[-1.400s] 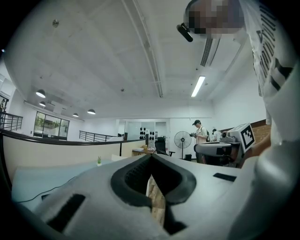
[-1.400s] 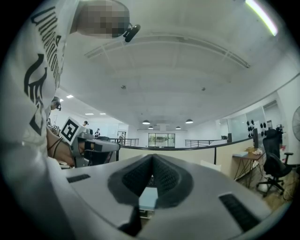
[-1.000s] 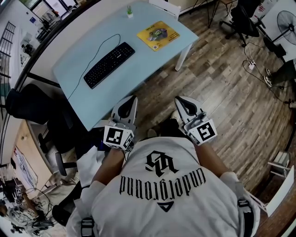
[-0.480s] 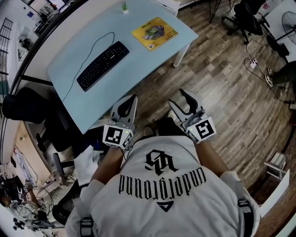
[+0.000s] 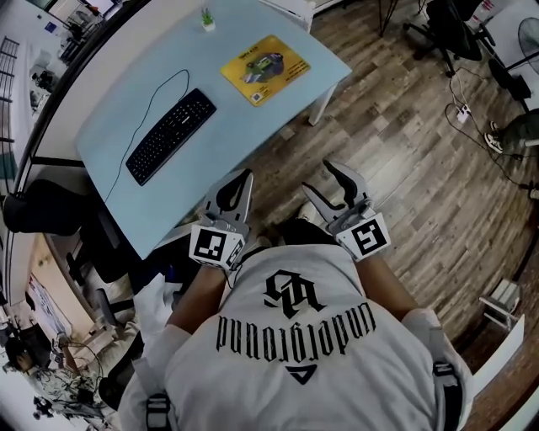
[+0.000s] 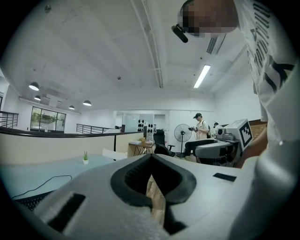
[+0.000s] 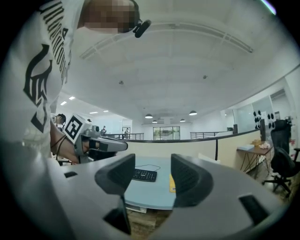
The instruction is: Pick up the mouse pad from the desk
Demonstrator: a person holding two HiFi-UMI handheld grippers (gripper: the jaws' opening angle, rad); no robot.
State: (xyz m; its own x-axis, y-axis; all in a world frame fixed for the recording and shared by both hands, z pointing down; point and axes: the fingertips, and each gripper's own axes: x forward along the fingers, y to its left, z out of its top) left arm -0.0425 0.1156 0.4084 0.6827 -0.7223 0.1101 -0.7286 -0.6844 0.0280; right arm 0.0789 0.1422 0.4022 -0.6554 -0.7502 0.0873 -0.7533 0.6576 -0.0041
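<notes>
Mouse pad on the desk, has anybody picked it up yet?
Nothing is done yet: the mouse pad lies flat on the desk. Right now both tongs hang over the wood floor, short of the desk; the left tongs are shut and empty, the right tongs are opening with nothing between them. Left to do: reach the pad, pinch it and lift it.

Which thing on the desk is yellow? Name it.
The mouse pad, lying flat near the desk's right end in the head view. The keyboard is black, the potted plant green.
</notes>
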